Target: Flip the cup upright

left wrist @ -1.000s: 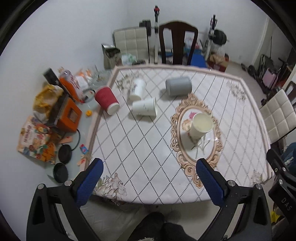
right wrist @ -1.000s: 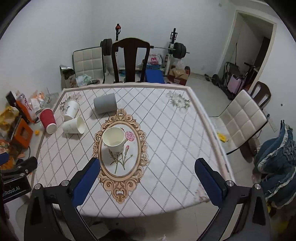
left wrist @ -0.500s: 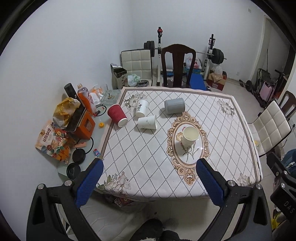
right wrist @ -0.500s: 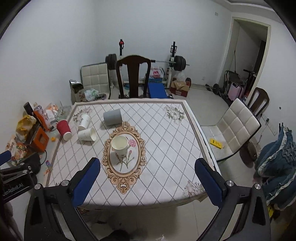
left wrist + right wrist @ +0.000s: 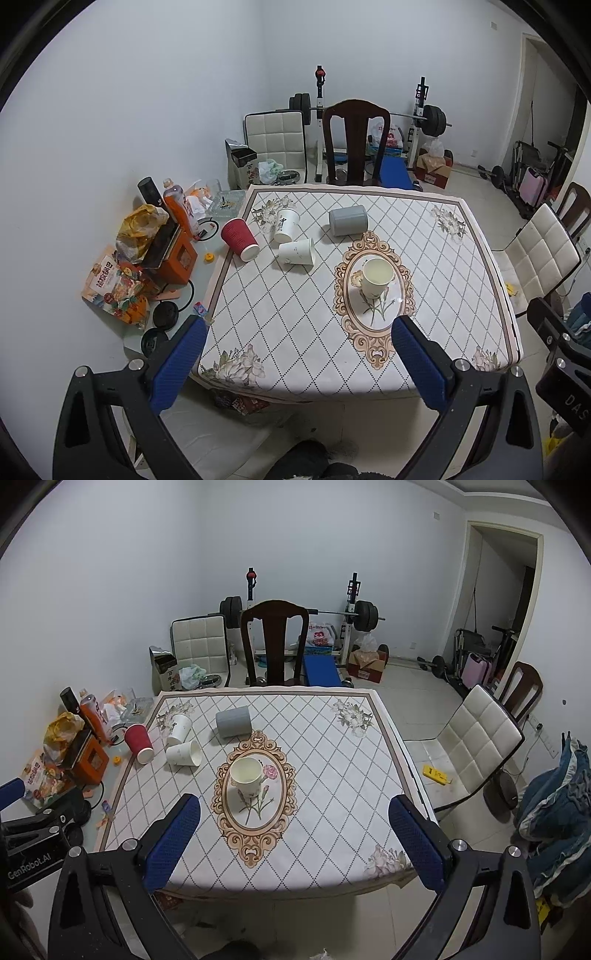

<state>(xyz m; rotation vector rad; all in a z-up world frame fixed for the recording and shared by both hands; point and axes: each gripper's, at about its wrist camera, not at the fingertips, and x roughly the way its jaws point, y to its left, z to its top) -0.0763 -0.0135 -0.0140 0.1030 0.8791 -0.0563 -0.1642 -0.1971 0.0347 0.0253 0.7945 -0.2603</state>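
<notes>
In the middle of the room the square table (image 5: 295,332) fills the view, its white diamond-pattern cloth carrying an ornate oval medallion (image 5: 373,295). Behind its far edge a dark wooden chair (image 5: 356,140) faces us, a white padded chair (image 5: 543,254) sits off the right side, and snack bags and an orange box (image 5: 177,258) clutter the floor on the left. Down in the foreground, the left gripper (image 5: 295,363) hangs back off the near edge, blue pads spread wide, holding nothing. Same story for the right gripper (image 5: 293,840): jaws fully apart, empty, short of the table. Now the cups! Standing upright on the medallion, mouth up, is the cream paper cup (image 5: 376,277). Beyond it, the grey cup (image 5: 348,220) lies on its side. To the left, two white cups lie tipped over, one plain (image 5: 296,252) and one with printing (image 5: 286,224) just behind it, and the red ribbed cup (image 5: 240,240) lies at the table's left edge.
</notes>
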